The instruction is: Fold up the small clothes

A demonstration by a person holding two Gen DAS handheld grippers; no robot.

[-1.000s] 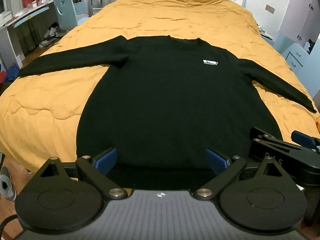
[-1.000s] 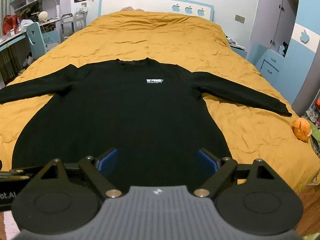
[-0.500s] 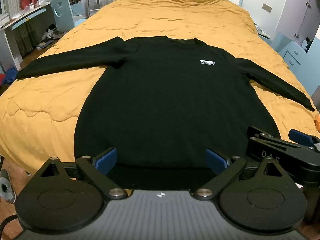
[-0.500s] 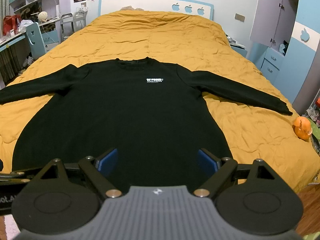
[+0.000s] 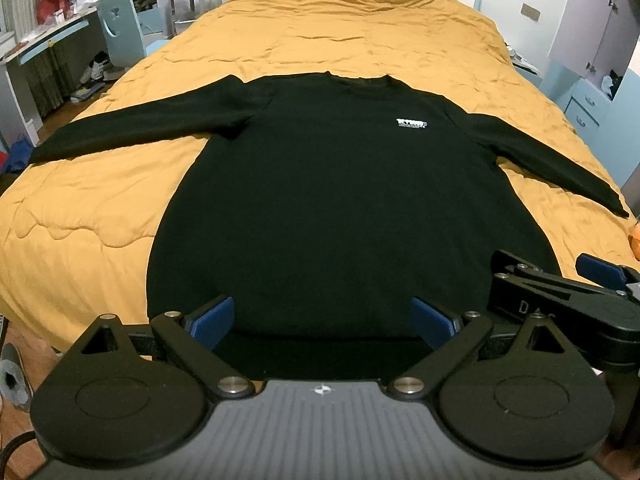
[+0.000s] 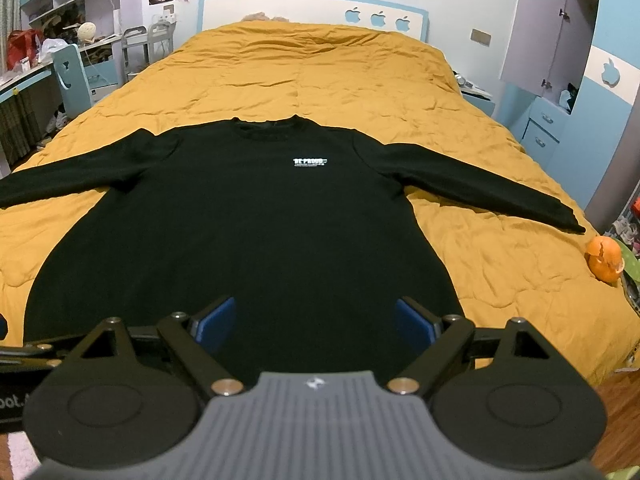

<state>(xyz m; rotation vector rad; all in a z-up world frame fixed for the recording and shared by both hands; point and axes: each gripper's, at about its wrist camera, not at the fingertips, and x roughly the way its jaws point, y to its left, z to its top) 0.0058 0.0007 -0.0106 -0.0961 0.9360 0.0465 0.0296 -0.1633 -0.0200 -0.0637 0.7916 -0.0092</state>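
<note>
One black sweater (image 6: 240,240), one bed (image 6: 320,72), one orange (image 6: 604,260), two grippers.

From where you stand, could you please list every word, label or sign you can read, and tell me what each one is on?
"BE PROUD": white print on the chest of the black sweater.
A finer line under that print: too small to read.
"D A": pale letters on the body of the right hand-held gripper, seen from the left wrist view; the rest is cut off.
"oot.": letters on the left hand-held gripper's body at the right wrist view's left edge; partly cut off.
</note>
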